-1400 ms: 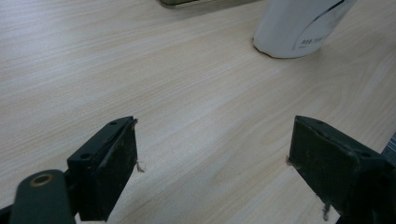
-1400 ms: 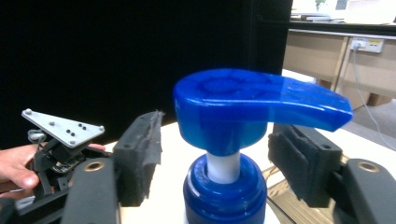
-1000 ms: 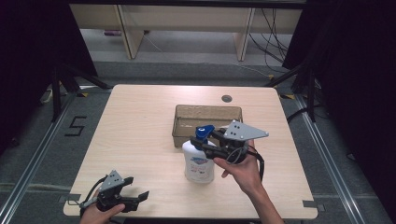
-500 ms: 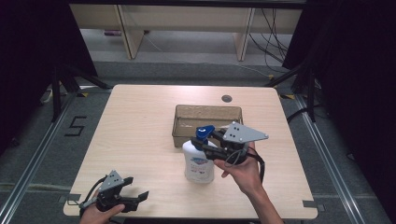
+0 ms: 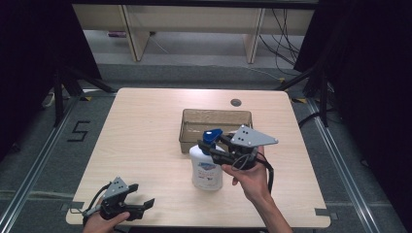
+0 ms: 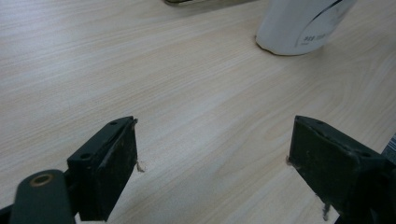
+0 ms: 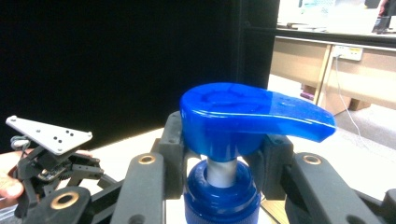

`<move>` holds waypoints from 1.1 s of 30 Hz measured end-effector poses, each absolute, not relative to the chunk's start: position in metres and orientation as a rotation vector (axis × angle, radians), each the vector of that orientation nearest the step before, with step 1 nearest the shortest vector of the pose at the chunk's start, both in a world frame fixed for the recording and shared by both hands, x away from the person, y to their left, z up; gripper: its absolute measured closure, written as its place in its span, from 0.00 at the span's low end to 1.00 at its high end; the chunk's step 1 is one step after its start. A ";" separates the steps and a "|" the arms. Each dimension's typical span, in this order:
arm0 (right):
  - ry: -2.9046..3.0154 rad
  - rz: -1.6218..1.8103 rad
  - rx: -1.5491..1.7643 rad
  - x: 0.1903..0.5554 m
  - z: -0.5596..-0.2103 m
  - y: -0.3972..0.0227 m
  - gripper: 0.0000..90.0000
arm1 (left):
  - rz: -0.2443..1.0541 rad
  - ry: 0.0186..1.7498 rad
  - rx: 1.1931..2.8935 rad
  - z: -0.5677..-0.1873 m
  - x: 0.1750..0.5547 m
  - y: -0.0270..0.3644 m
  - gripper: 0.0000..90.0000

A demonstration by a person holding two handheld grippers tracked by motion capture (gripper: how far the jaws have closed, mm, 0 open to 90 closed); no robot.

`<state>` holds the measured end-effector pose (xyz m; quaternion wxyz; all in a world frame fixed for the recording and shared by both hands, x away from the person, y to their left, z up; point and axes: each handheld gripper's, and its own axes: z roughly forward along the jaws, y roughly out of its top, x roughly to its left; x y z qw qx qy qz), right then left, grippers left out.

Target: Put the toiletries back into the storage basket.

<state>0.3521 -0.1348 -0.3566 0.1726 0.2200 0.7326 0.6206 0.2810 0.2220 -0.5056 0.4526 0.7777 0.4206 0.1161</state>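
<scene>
A white pump bottle (image 5: 206,170) with a blue pump head (image 5: 212,135) stands upright near the middle of the wooden table (image 5: 145,131). My right gripper (image 5: 209,149) reaches in from the right and is shut on the bottle's neck just under the pump head (image 7: 243,116), one jaw on each side. My left gripper (image 5: 143,208) lies low at the table's front left corner, open, with bare wood between its jaws (image 6: 212,163). The bottle's base (image 6: 303,25) shows far ahead of it. The left gripper (image 7: 46,154) also appears beyond the bottle in the right gripper view.
A shallow brown see-through tray (image 5: 216,113) sits just behind the bottle. A round cable hole (image 5: 236,102) marks the table's far edge. Dark curtains flank the table, and shelving stands on the floor behind it.
</scene>
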 end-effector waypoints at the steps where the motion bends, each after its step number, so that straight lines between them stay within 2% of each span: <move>1: 2.078 1.791 0.650 0.352 -0.357 -0.134 0.68 | 0.285 1.041 1.919 -0.506 0.281 0.222 0.16; 9: 2.053 1.782 0.638 0.351 -0.337 -0.134 0.68 | 0.293 1.063 1.923 -0.505 0.281 0.222 0.16; 33: 1.965 1.794 0.683 0.384 -0.294 -0.149 0.68 | 0.283 1.052 1.913 -0.506 0.281 0.222 0.16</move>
